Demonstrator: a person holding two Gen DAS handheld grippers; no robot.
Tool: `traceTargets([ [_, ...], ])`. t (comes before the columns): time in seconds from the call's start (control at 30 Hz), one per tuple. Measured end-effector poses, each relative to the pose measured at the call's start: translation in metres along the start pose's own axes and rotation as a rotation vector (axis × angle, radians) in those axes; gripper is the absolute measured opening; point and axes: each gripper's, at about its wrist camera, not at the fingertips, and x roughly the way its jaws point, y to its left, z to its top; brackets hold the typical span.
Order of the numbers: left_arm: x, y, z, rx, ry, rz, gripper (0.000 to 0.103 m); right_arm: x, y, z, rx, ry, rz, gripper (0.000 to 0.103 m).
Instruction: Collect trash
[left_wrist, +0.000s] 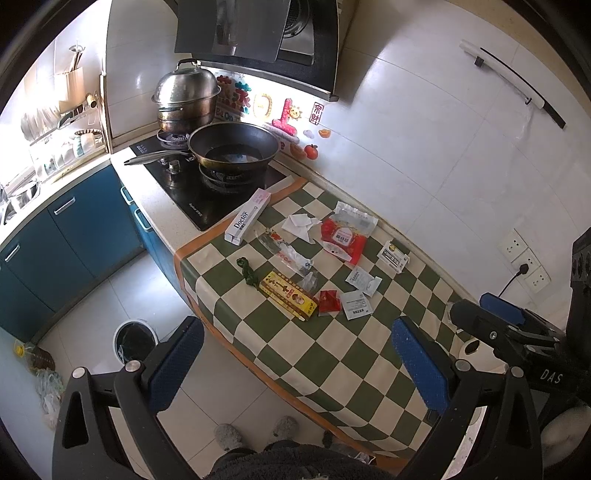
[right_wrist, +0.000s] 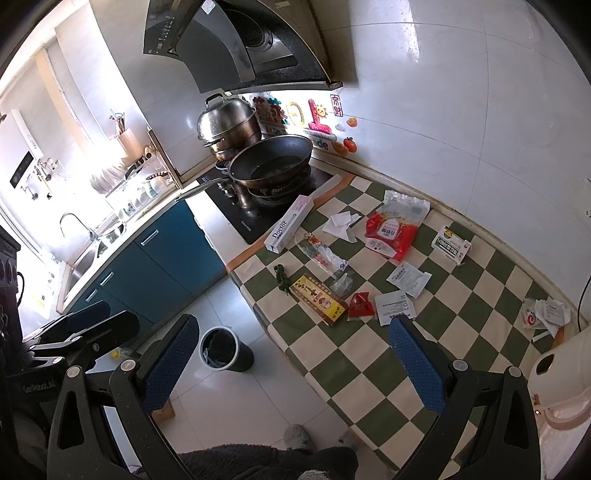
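A kitchen counter draped in a green-and-cream checked cloth (left_wrist: 332, 354) lies strewn with litter as two handheld grippers hover above its near edge; the left gripper (left_wrist: 295, 365) has its blue-padded fingers spread wide with nothing between them, and the right gripper (right_wrist: 291, 360) is likewise spread and empty, its right finger hanging over the cloth near a white printed packet (right_wrist: 394, 306). The trash sits in a loose cluster on the cloth: a long white "Doctor" box (left_wrist: 248, 216) lying partly over the edge of the black hob (left_wrist: 207, 192); a crumpled white tissue (left_wrist: 300, 225); a red-and-clear plastic bag (left_wrist: 345, 236); a small white printed carton (left_wrist: 393, 255) near the wall; a clear wrapper (left_wrist: 286, 253); a yellow-and-red flat box (left_wrist: 289, 295) with a green twisted scrap (left_wrist: 248, 274) just beside its far end; a small red sachet (left_wrist: 328, 301) touching the yellow box's near corner; more crumpled papers (right_wrist: 546, 314) lie apart at the right end of the counter. A bin lined with a dark bag (right_wrist: 221, 349) stands on the tiled floor beside the counter, below the blue cabinets (left_wrist: 74, 236); a dark wok (left_wrist: 232, 146) and a lidded steel steamer (left_wrist: 184, 98) sit on the burners under the extractor hood (left_wrist: 258, 40).
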Motion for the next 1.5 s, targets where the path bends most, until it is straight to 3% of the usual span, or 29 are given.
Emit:
traceTargets([
  [1.5, -0.0031, -0.0005, 0.0046, -0.002, 0.002, -0.006, 0.103, -0.0001, 0.0006, 0.0042, 0.004, 0.003, -0.002, 0.103],
])
